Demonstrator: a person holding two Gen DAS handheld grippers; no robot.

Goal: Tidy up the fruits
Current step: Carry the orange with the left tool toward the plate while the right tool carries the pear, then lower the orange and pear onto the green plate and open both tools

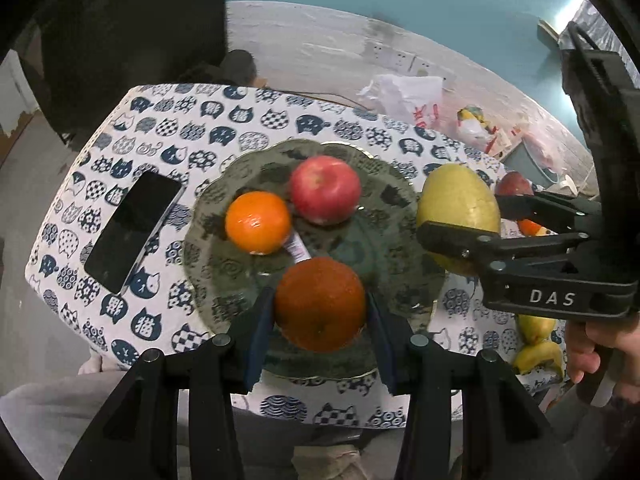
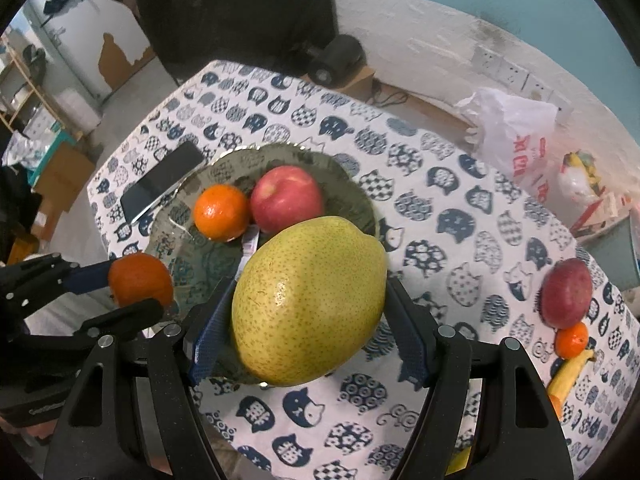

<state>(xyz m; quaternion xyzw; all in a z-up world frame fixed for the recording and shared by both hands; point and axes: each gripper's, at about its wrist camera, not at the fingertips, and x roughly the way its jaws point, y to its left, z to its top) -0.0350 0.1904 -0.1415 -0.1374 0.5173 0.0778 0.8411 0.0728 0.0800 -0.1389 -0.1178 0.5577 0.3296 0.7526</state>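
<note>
Black phone point(image 1: 132, 232) on cat-print tablecloth point(image 1: 168, 128), plastic bags point(image 2: 516, 136), perhaps groceries, beyond

Left gripper point(image 1: 320, 320) angled steeply downward over the green plate point(image 1: 224, 208), blue pads clamped on a dark orange point(image 1: 320, 304), right gripper point(image 2: 308, 324) beside it at the plate's rim, clamped on a yellow-green pear point(image 2: 308, 300), bare fingers point(image 1: 592, 352) on its handle

White letters "DAS" stand on the right gripper's point(image 1: 460, 224) black body; the plastic bag's point(image 1: 416, 100) red print seems unreadable.
</note>
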